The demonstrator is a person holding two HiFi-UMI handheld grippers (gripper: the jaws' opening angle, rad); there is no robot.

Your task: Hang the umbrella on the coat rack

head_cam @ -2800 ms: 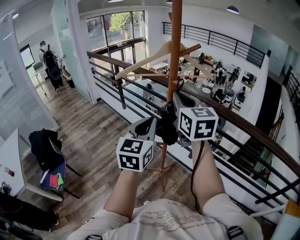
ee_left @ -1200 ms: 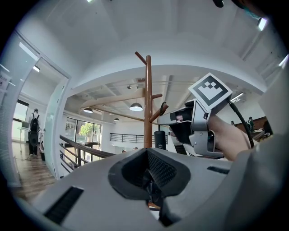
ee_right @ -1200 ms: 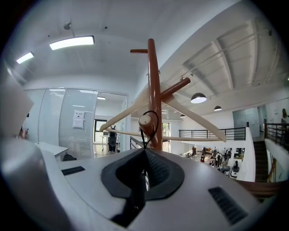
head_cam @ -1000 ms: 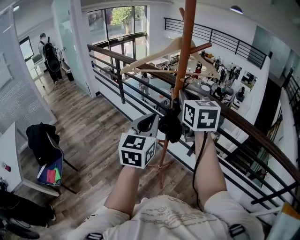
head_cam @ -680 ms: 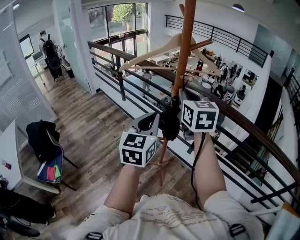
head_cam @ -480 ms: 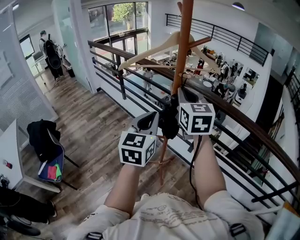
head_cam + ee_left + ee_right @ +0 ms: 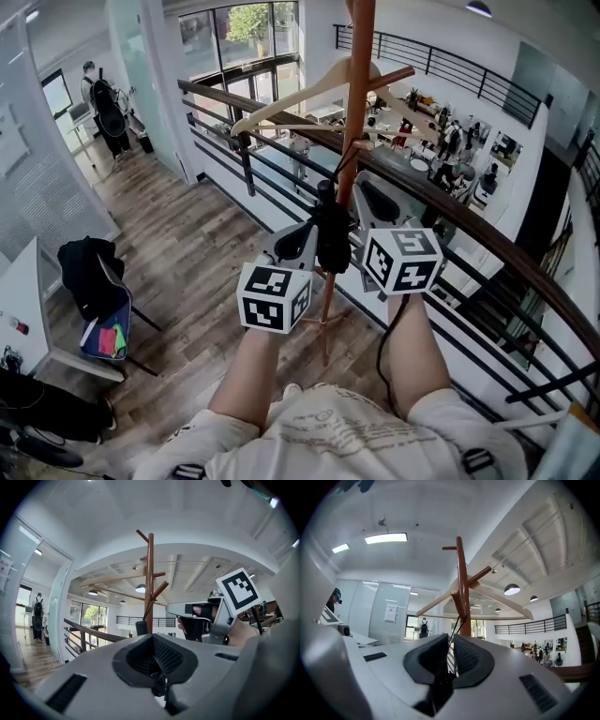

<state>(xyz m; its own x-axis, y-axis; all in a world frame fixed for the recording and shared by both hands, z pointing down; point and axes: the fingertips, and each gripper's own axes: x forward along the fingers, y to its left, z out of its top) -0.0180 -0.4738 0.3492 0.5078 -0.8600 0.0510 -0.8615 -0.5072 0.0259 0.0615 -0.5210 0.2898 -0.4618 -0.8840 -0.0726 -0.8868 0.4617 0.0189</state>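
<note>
Coat rack pole rises top centre, railing close behind it, open floor at left. Black folded umbrella upright mid-frame – left gripper clamps it, right gripper pinches its strap, which runs up to a peg

The right gripper kept its jaws almost closed on a thin black cord that rose to a peg of the wooden coat rack, where a wooden hanger hung.
</note>
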